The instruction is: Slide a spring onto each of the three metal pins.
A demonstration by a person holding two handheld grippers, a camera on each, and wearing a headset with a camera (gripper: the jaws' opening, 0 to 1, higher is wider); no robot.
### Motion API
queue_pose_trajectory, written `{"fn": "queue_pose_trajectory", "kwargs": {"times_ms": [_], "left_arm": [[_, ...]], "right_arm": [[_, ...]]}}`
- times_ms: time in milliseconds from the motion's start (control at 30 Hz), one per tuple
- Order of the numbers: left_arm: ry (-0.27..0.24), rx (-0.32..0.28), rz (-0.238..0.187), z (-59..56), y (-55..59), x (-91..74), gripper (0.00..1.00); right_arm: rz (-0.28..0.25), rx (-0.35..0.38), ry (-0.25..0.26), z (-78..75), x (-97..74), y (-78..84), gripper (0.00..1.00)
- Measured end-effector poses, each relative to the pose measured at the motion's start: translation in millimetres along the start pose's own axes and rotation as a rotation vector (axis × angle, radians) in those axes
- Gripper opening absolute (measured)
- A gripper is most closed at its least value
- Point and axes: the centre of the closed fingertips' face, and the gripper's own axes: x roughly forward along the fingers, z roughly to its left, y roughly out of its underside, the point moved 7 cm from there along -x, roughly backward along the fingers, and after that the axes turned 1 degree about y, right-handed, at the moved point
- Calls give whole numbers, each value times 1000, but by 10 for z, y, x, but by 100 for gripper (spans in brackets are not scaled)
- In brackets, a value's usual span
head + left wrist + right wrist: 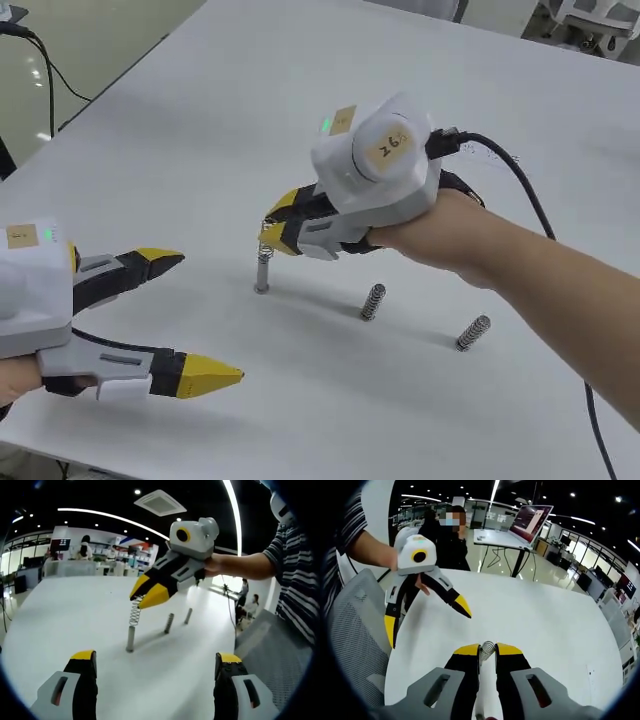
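Note:
Three metal pins stand upright on the white table (250,120). My right gripper (270,234) is shut on a coil spring (135,612) and holds it directly over the left pin (262,272), the spring's lower end at the pin's top. The same spring (488,647) shows end-on between the shut jaws in the right gripper view. The middle pin (373,301) and the right pin (473,333) each carry a spring. My left gripper (200,318) hovers near the table's front left, jaws wide open with nothing between them, pointing toward the pins.
A black cable (520,180) trails from the right gripper across the table. Another cable (50,80) hangs off the table's left edge. A grey mesh chair (355,630) stands beside the table. People stand in the background of the office.

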Motion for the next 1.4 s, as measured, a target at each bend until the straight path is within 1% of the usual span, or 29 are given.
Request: {"fn": "queue_pose_trajectory", "kwargs": {"times_ms": [633, 867, 1067, 1133, 1167, 1267, 1333, 1400], "left_arm": [[-1, -5, 8, -2, 24, -5, 95], [-4, -4, 6, 5, 10, -18, 94], [-3, -6, 10, -2, 22, -22, 94], [-3, -9, 6, -6, 19, -21, 94], [-3, -10, 5, -8, 17, -20, 94], [-3, -8, 8, -9, 18, -19, 94], [-4, -9, 2, -7, 6, -21, 94], [-5, -10, 1, -1, 3, -27, 94]], "right_arm": [[8, 9, -7, 28, 29, 21, 8], [12, 10, -10, 40, 41, 25, 8], [20, 10, -11, 36, 66, 63, 8], [21, 18, -21, 50, 69, 72, 8], [25, 7, -14, 49, 76, 82, 7], [29, 9, -15, 48, 89, 96, 8], [23, 23, -15, 45, 85, 96, 8], [25, 18, -16, 42, 84, 101, 8]]}}
